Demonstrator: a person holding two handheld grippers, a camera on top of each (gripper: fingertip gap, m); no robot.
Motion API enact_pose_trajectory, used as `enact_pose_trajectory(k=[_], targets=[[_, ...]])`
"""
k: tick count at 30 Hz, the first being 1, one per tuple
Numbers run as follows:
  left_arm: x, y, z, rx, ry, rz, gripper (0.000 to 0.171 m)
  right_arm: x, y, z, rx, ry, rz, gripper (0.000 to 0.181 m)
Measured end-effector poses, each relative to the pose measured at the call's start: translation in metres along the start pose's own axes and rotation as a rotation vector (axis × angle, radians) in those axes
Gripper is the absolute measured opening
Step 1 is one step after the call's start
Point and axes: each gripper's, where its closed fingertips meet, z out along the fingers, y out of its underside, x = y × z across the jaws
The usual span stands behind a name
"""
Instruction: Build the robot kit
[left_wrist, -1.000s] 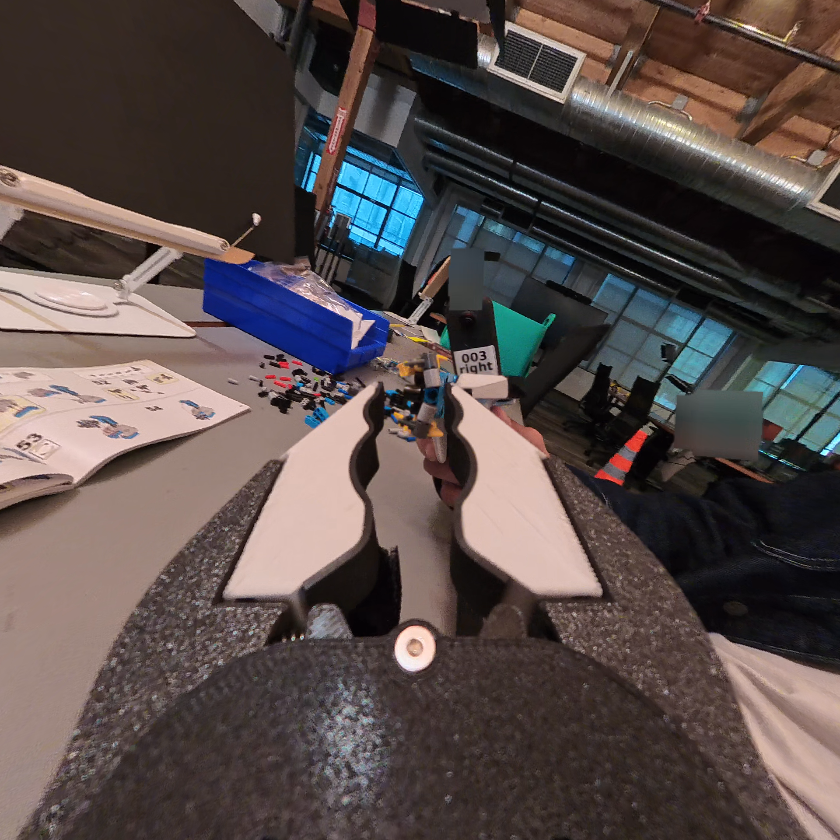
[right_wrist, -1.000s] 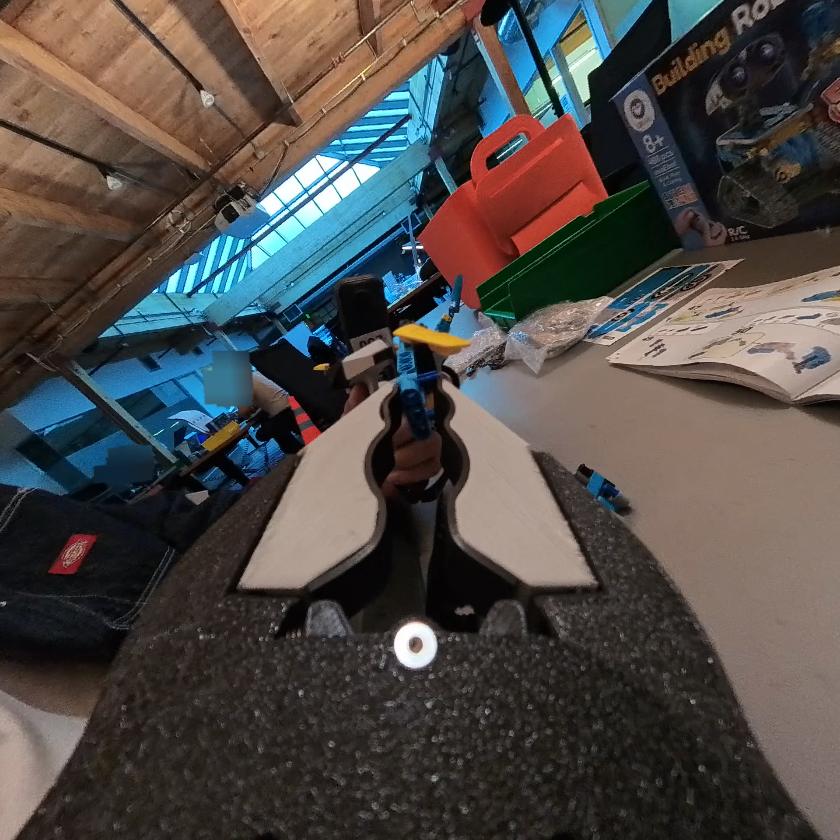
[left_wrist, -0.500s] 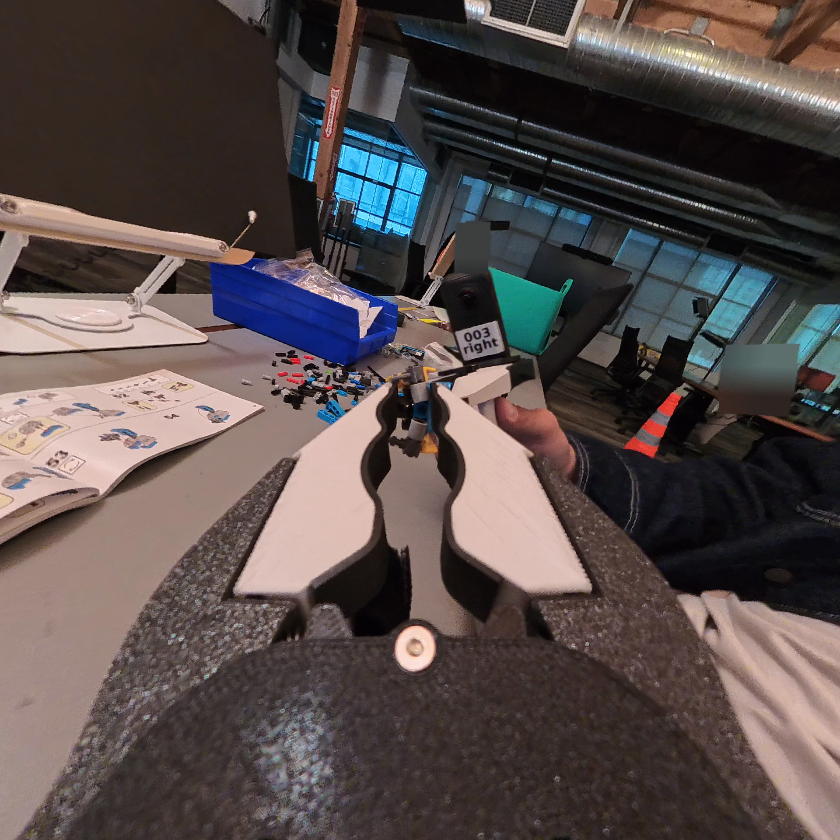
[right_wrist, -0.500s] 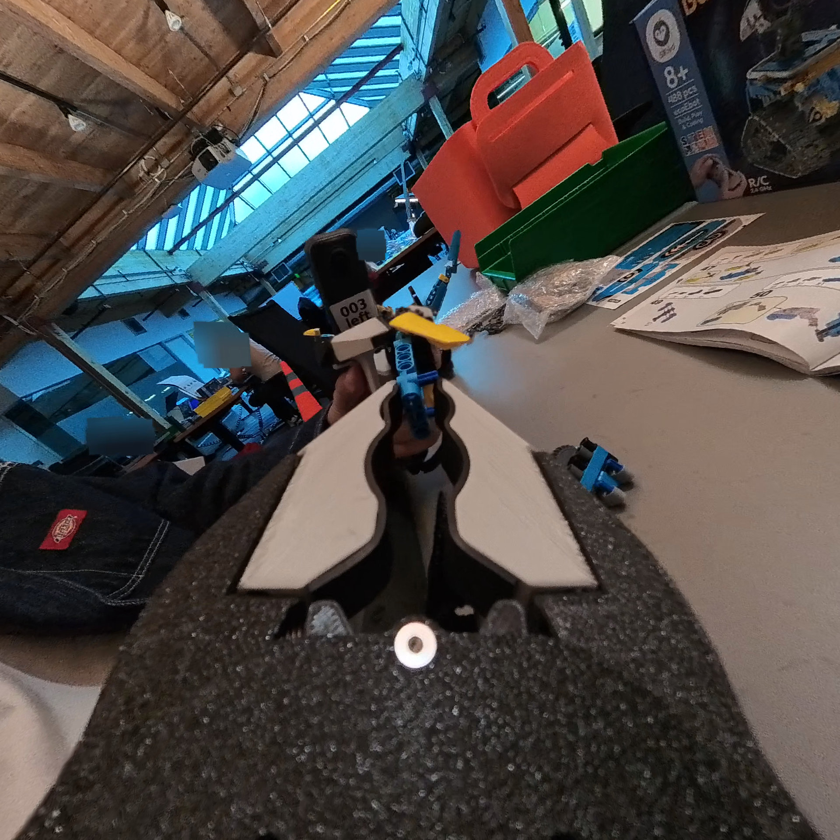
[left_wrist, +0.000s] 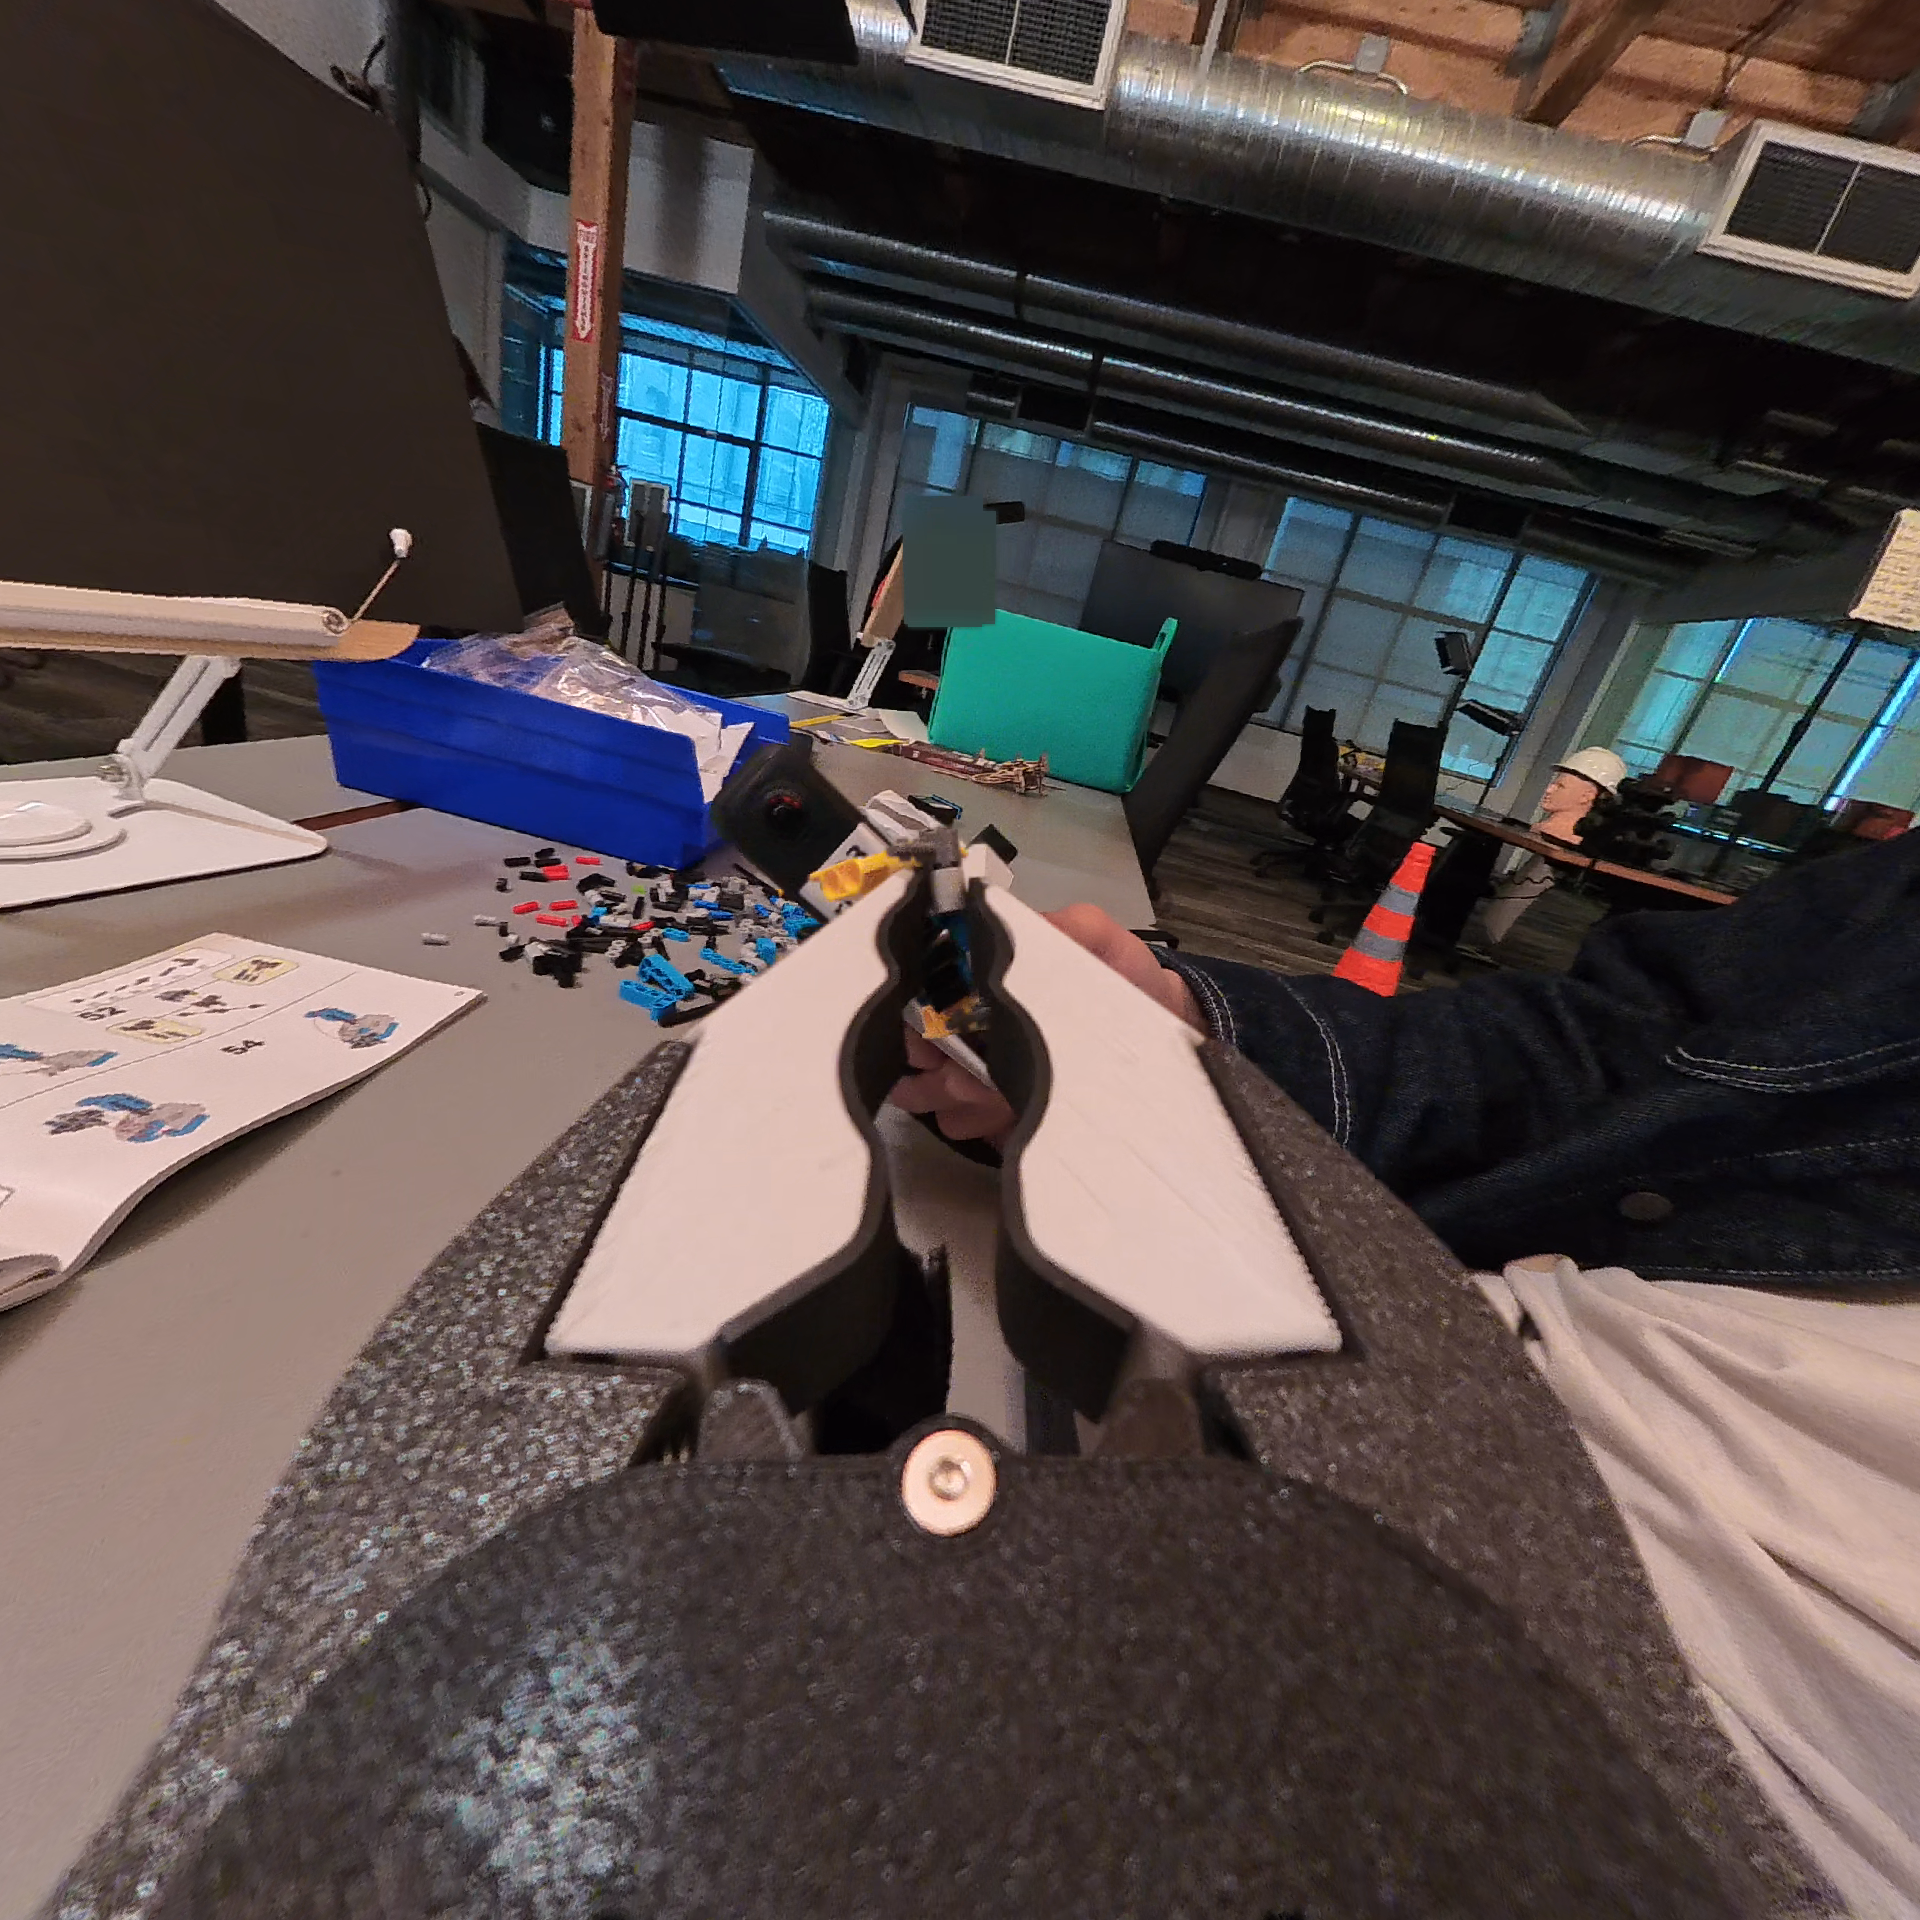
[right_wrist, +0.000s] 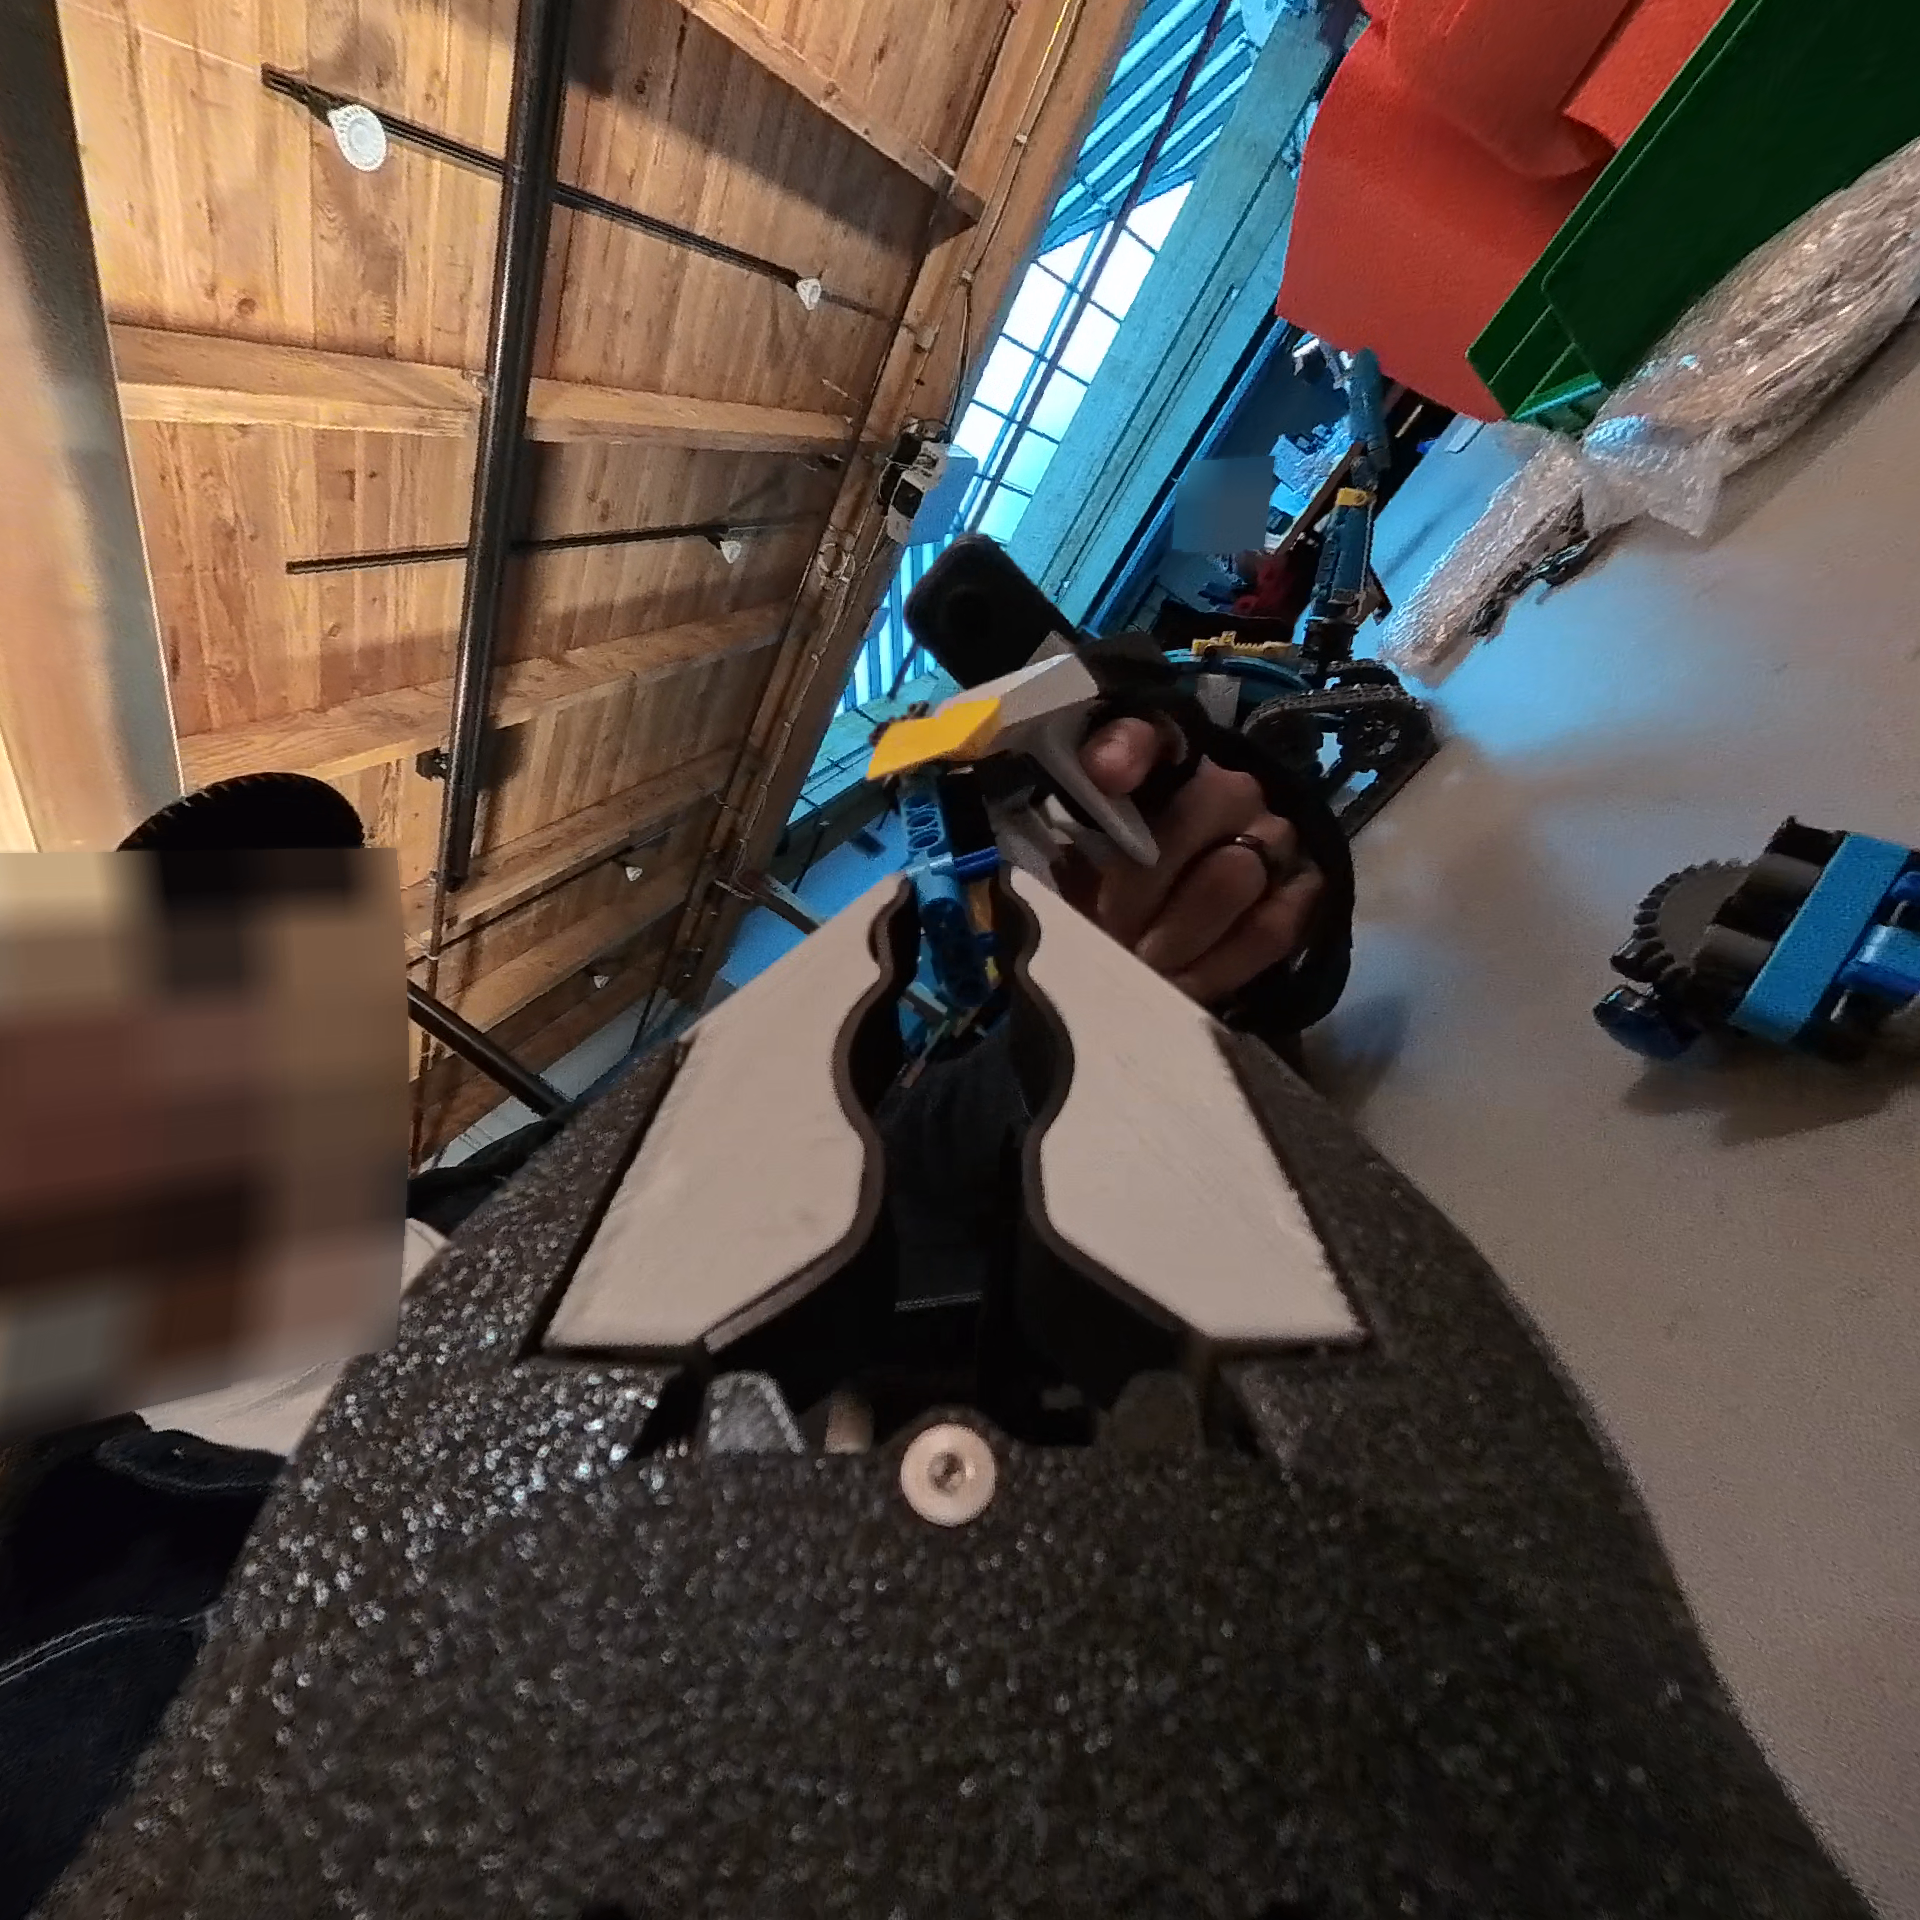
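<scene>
Two grippers meet over one small toy-brick model, held up above the grey table (left_wrist: 260, 1299). In the left wrist view the left gripper (left_wrist: 943, 894), at the middle of the frame, has its two white fingers pressed in on the model (left_wrist: 951, 951), a narrow stack of blue, black, white and yellow pieces. In the right wrist view the right gripper (right_wrist: 951, 894) pinches the same model (right_wrist: 951, 914) at its blue beam, with one flat yellow piece (right_wrist: 935, 732) sticking out above the tips. Each view also shows the other gripper just beyond the model, with one hand (right_wrist: 1216, 894) wrapped round its handle; a dark ring sits on one finger.

In the left wrist view, one blue bin (left_wrist: 520, 748) sits at centre left with clear plastic bags in it, and a scatter of small loose pieces (left_wrist: 644, 925), too many to count, lies just in front of it. One open instruction booklet (left_wrist: 177, 1060) lies at the left edge, one white lamp stand (left_wrist: 125, 821) above it. One teal bag (left_wrist: 1044, 696) and one orange traffic cone (left_wrist: 1387, 920) stand farther back, centre right.

In the right wrist view, one blue-and-black wheeled assembly (right_wrist: 1777, 940) rests on the table at the right edge, well apart from the grippers. One tracked vehicle model (right_wrist: 1320, 717) sits behind the hand. One green bin (right_wrist: 1704, 208), one orange bag (right_wrist: 1455, 177) and crumpled clear plastic wrap (right_wrist: 1745, 384) fill the upper right.
</scene>
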Motion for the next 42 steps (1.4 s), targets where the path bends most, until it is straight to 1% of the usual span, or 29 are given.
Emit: enact_pose_trajectory(k=[3,5,6,8,9,10,12,14,15,17,21,23,26,28,30,33,37,39,42], targets=[[0.000,0.000,-0.001,0.005,0.022,-0.043,0.007,0.000,-0.001,0.000,0.000,0.014,-0.024,0.013],[-0.005,0.000,-0.002,0.006,0.012,-0.081,0.008,0.001,-0.006,0.000,0.020,0.097,-0.155,0.014],[-0.010,0.001,-0.003,0.000,-0.009,-0.096,0.013,0.002,-0.011,-0.001,0.036,0.173,-0.269,0.013],[-0.022,0.004,-0.004,-0.015,-0.077,-0.107,0.048,0.008,-0.018,-0.007,0.029,0.346,-0.467,0.014],[-0.027,0.007,-0.004,-0.038,-0.111,-0.096,0.056,0.008,-0.018,-0.008,0.025,0.384,-0.517,0.013],[-0.030,0.010,-0.003,-0.059,-0.134,-0.078,0.058,0.008,-0.017,-0.007,0.017,0.394,-0.538,0.013],[-0.029,0.009,-0.002,-0.058,-0.154,-0.029,0.055,0.016,-0.012,-0.005,-0.020,0.434,-0.533,0.013],[-0.026,0.009,-0.002,-0.058,-0.146,-0.002,0.041,0.025,-0.007,-0.004,-0.060,0.471,-0.533,0.013],[-0.025,0.011,-0.002,-0.067,-0.139,-0.011,0.039,0.025,-0.005,-0.001,-0.074,0.468,-0.542,0.013],[-0.020,0.015,0.001,-0.095,-0.100,-0.019,0.030,0.026,-0.002,0.000,-0.093,0.479,-0.556,0.013],[-0.019,0.021,0.004,-0.140,-0.128,0.063,0.030,0.025,-0.002,-0.001,-0.084,0.443,-0.500,0.013],[-0.024,0.024,0.002,-0.166,-0.173,0.114,0.018,0.026,0.000,-0.001,-0.089,0.434,-0.473,0.013],[-0.021,0.026,0.001,-0.199,-0.167,0.168,0.016,0.026,0.002,0.000,-0.099,0.422,-0.461,0.013],[-0.016,0.027,-0.001,-0.204,-0.118,0.138,0.015,0.025,0.005,0.001,-0.118,0.412,-0.466,0.014],[-0.008,0.026,-0.002,-0.192,-0.048,0.079,0.014,0.021,0.008,0.004,-0.124,0.363,-0.430,0.014],[0.003,0.027,-0.003,-0.186,0.065,-0.051,0.012,0.016,0.013,0.006,-0.159,0.335,-0.448,0.013],[0.006,0.025,-0.006,-0.162,0.150,-0.223,0.008,0.014,0.015,0.007,-0.180,0.347,-0.506,0.013],[0.001,0.027,-0.006,-0.162,0.147,-0.273,0.008,0.018,0.015,0.007,-0.181,0.372,-0.513,0.013],[-0.005,0.028,-0.005,-0.163,0.100,-0.249,0.013,0.023,0.012,0.004,-0.164,0.385,-0.474,0.013]])
